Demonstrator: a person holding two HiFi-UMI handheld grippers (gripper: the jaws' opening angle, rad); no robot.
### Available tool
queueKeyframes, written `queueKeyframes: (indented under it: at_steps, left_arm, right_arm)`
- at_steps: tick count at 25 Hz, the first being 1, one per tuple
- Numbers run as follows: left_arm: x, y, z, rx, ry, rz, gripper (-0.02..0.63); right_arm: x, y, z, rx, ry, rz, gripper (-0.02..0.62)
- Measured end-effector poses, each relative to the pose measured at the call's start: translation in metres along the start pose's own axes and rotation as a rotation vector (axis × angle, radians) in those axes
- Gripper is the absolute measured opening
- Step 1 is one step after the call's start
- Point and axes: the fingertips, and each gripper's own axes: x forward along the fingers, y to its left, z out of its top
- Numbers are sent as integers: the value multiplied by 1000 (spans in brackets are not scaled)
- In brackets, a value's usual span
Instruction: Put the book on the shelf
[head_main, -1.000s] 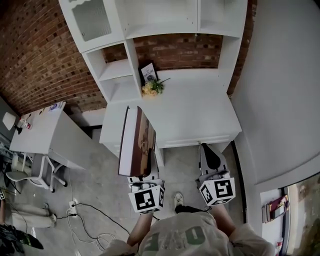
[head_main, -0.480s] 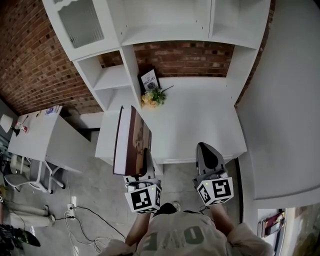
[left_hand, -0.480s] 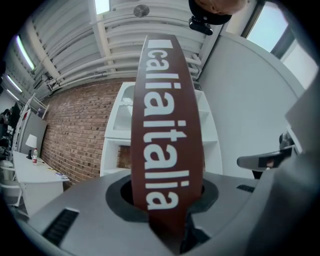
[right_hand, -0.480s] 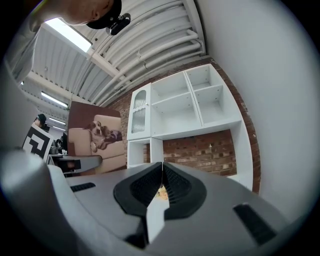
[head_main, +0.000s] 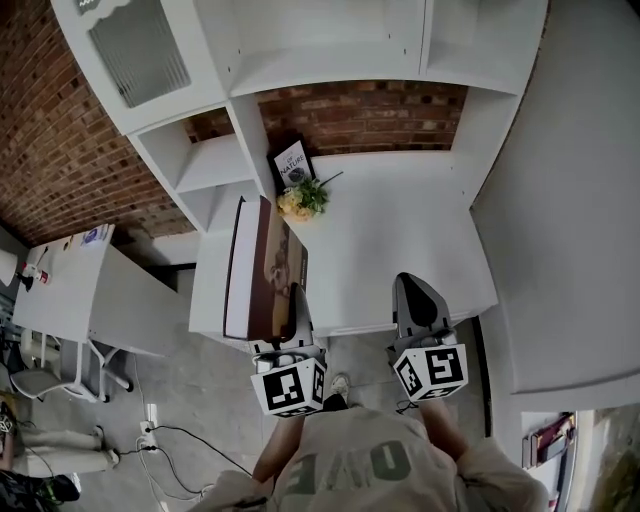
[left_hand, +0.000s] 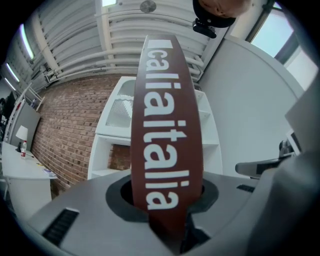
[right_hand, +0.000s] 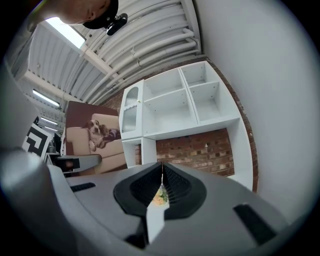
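I've brought rig closer. Book (head_main: 262, 268) upright, now over table (head_main: 400, 215) front-left edge; second ago short of it. Left claw (head_main: 295, 305) clamped on book's lower end. Right claw (head_main: 414, 292) closed, empty, over table's front edge. Shelf (head_main: 212, 165) at table's back-left, nearly reachable, I judge.

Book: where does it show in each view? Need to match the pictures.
Head view: book stands on edge, left of centre, over the desk's left end.
Left gripper view: book's brown spine fills the centre, clamped in the left gripper.
Right gripper view: book's dog-on-sofa cover at the left.
Shared landmark: white shelf unit against the brick wall.
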Motion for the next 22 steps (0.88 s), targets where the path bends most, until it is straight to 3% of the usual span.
queueKeyframes:
  at_steps: [12,17,22]
  left_arm:
    - [65,29,-2,-3,20,-79,152]
    - [72,29,-10,0,31,-43,152]
    - [76,27,-24,-31,99,6,152]
  right_arm:
    - [55,8,11,4,-27,-102,17]
    - [71,11,1,-6,0,-47,17]
    - [88,2,-7,-19,29,5,17]
